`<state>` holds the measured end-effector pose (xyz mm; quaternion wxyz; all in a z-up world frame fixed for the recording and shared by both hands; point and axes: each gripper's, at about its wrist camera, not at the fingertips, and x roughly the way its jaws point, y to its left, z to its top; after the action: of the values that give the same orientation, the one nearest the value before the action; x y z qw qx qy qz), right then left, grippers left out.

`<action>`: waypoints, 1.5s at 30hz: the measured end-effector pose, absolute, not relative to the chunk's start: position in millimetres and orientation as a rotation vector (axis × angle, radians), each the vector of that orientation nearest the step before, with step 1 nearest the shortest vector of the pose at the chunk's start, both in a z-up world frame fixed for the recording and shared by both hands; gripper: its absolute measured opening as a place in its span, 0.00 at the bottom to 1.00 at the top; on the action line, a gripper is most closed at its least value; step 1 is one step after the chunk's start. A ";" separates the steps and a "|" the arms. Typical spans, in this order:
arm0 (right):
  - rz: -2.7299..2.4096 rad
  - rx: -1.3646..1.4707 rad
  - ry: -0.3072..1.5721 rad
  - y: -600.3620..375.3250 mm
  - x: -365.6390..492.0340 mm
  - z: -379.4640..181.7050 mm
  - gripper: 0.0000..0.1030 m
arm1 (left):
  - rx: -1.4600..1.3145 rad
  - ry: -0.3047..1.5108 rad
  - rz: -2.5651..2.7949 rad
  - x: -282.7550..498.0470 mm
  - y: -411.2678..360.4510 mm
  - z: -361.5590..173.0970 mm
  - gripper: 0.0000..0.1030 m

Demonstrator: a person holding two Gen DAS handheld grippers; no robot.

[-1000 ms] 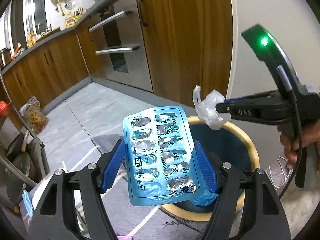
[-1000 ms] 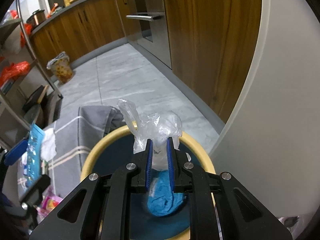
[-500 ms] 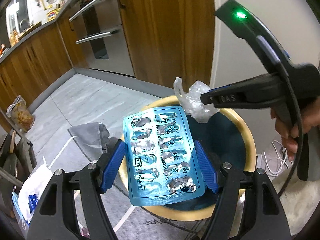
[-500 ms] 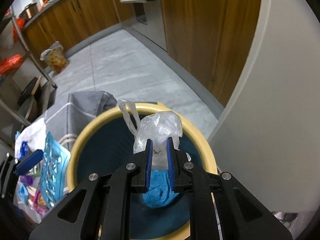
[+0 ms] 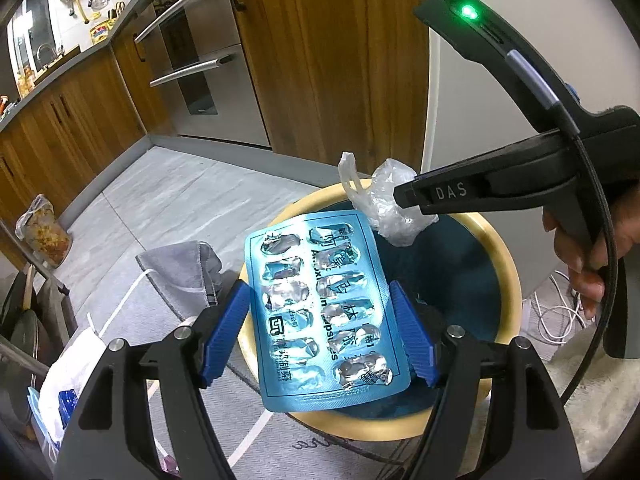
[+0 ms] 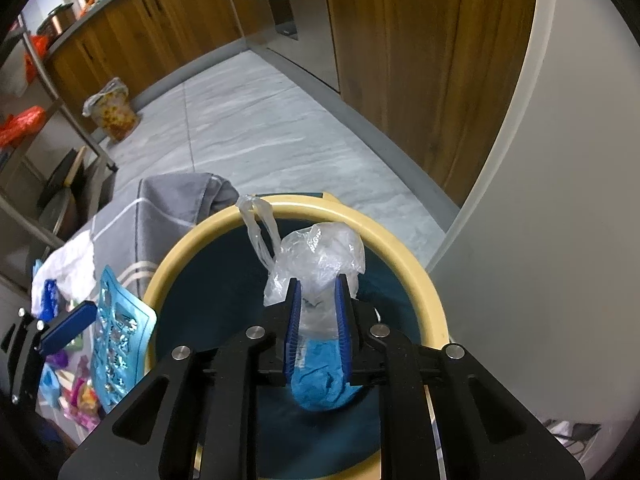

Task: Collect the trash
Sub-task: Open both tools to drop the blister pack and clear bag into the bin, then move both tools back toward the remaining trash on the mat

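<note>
Right gripper [image 6: 317, 320], fingers just easing off the plastic bag [image 6: 320, 256], hangs over the bin [image 6: 416, 264]; left gripper [image 5: 326, 334] pinching the blister pack [image 5: 324, 312] sits at the rim.

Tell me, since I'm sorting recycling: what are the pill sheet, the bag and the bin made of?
Pill sheet: likely plastic blisters backed with shiny, torn foil. Bag: thin clear plastic film, crinkled. Bin: smooth matte cream rim, probably plastic.

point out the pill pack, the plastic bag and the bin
pill pack [image 5: 324, 312], left wrist view, middle of its foil face
plastic bag [image 6: 320, 252], right wrist view, crumpled top
bin [image 6: 400, 248], right wrist view, yellow rim
</note>
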<state>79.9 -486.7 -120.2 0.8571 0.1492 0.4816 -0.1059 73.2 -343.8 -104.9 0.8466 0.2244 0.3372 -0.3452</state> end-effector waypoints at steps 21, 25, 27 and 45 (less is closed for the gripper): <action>-0.213 0.300 0.964 -470.6 78.5 -104.0 0.66 | 0.400 0.666 -0.648 74.4 -307.3 -83.0 0.87; -0.216 0.298 0.947 -464.5 79.0 -97.8 0.70 | 0.380 0.660 -0.623 73.3 -295.4 -77.6 0.88; -0.213 0.287 0.937 -459.7 78.4 -94.0 0.72 | 0.370 0.657 -0.613 71.7 -289.1 -74.9 0.88; -0.157 0.234 0.898 -403.7 88.4 -75.5 0.81 | 0.300 0.648 -0.499 70.8 -226.5 -60.5 0.91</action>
<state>88.4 -403.7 -75.5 0.8913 0.1128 0.4327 -0.0756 70.8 -226.5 -60.5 0.9067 0.1453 0.3137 -0.2418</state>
